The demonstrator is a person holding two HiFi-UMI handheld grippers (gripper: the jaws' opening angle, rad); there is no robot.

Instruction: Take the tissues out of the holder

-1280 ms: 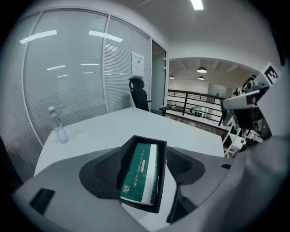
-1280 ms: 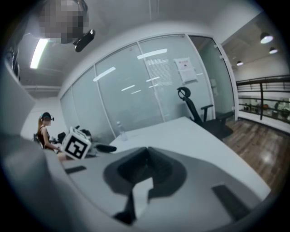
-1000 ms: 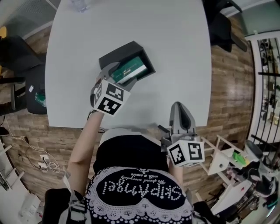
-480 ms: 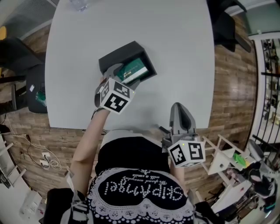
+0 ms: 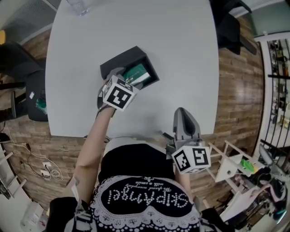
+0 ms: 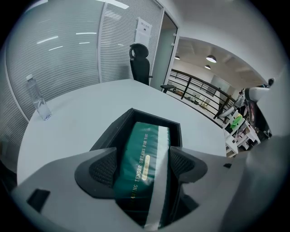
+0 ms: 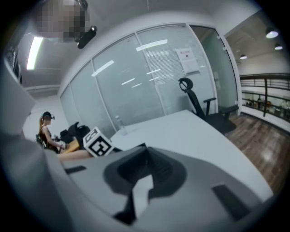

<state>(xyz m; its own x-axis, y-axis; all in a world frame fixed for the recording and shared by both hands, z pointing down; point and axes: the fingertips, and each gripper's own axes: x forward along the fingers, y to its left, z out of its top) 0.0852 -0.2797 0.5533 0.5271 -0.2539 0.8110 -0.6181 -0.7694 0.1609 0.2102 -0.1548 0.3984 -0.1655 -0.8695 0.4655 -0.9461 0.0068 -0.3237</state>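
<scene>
A green tissue pack [image 5: 138, 72] lies inside a black box-shaped holder [image 5: 118, 61] on the white table [image 5: 181, 45]. My left gripper [image 5: 129, 79] reaches into the holder from the near side. In the left gripper view its two pads [image 6: 106, 168] press against both long sides of the pack [image 6: 144, 147], which still rests within the holder's walls [image 6: 112, 132]. My left gripper [image 6: 144, 166] is shut on the pack. My right gripper [image 5: 182, 114] hovers at the table's near edge, shut and holding nothing; its jaws meet in the right gripper view [image 7: 144, 174].
A clear water bottle [image 5: 78, 5] stands at the table's far left edge and is also visible in the left gripper view [image 6: 38, 97]. A black office chair [image 6: 140, 58] sits beyond the table. White shelving [image 5: 235, 167] stands to my right on the wooden floor.
My left gripper has pushed forward into the holder, so that the pack now sits between its jaws. The right gripper has stayed where it was.
</scene>
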